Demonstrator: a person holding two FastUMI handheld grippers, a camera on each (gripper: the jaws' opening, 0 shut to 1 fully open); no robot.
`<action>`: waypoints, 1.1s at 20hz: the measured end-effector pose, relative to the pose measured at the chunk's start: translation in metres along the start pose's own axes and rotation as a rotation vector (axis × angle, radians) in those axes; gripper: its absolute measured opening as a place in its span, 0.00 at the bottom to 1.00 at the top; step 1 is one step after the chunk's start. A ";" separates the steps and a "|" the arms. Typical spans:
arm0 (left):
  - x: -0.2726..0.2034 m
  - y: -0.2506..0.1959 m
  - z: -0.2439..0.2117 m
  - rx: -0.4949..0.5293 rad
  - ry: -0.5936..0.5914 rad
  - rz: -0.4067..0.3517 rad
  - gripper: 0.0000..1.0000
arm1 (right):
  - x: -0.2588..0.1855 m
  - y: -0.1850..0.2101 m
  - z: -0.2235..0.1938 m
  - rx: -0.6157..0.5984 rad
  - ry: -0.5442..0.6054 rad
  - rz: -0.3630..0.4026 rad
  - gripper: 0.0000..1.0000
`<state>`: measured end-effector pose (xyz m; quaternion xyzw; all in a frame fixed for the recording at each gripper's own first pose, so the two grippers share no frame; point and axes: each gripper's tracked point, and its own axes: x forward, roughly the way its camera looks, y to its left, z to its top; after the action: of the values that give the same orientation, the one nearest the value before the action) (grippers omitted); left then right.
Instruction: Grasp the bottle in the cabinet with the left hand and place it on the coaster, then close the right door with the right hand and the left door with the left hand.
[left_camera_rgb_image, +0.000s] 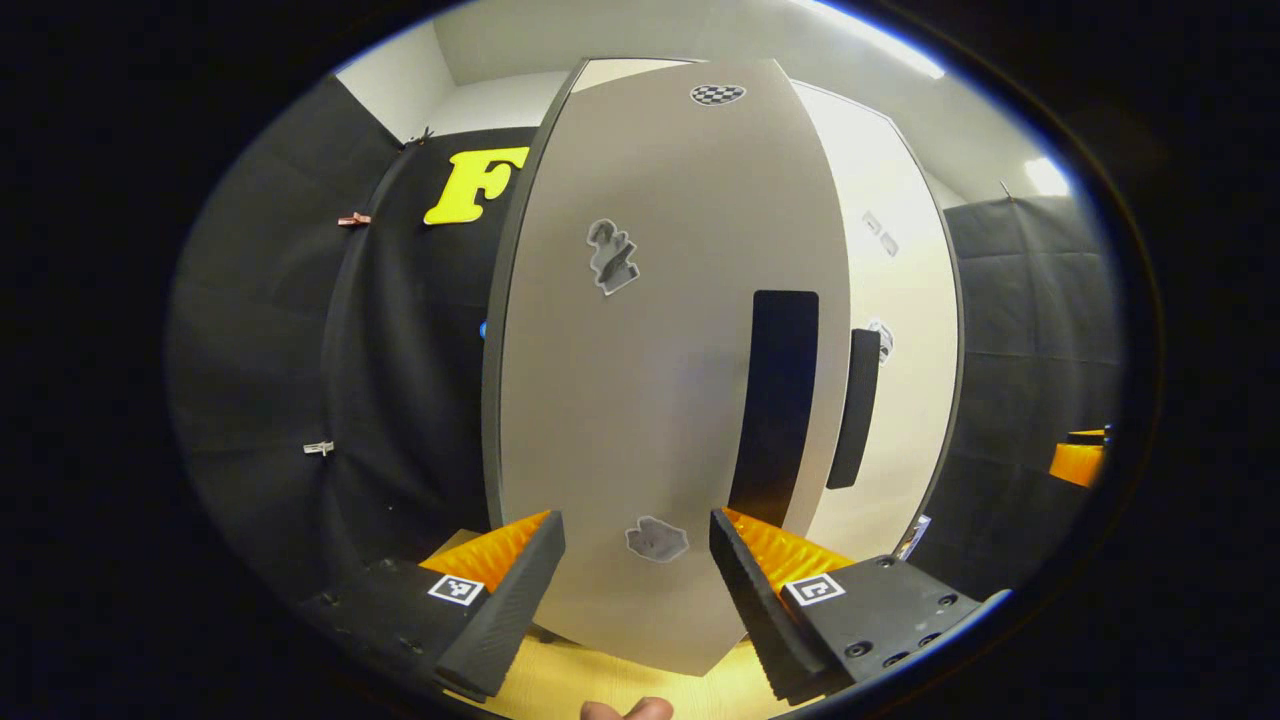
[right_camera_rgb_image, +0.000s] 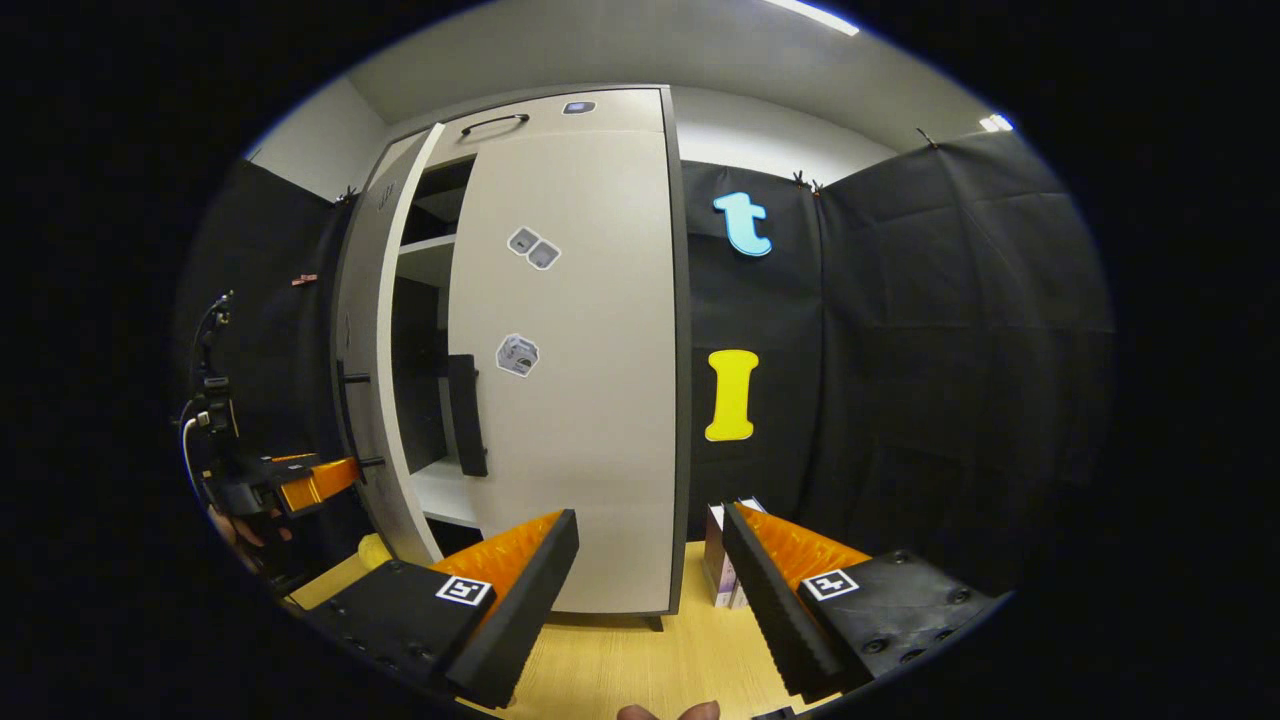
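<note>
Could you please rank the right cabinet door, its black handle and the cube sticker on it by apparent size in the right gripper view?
1. right cabinet door, by far the largest.
2. black handle, a narrow vertical bar.
3. cube sticker, smallest.
All three lie on one door, so nearness hardly skews this.

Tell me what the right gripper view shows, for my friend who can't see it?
A tall grey cabinet stands on a wooden table, its right door shut and its left door partly open, showing shelves. The right gripper hangs open in front, and the left gripper is by the left door.
</note>
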<state>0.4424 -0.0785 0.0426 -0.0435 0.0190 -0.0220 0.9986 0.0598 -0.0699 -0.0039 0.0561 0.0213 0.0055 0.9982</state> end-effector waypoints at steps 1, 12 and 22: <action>0.003 -0.003 0.000 -0.004 0.002 0.003 0.90 | 0.000 -0.003 -0.001 0.001 0.001 -0.002 0.97; 0.034 -0.010 -0.003 0.046 0.024 0.053 0.90 | 0.010 -0.018 -0.006 0.008 0.017 0.007 0.97; 0.024 -0.007 0.010 0.058 0.000 0.025 0.92 | 0.002 -0.002 -0.002 0.003 0.011 0.036 0.97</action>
<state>0.4661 -0.0856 0.0520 -0.0141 0.0191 -0.0099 0.9997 0.0613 -0.0720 -0.0059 0.0580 0.0258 0.0237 0.9977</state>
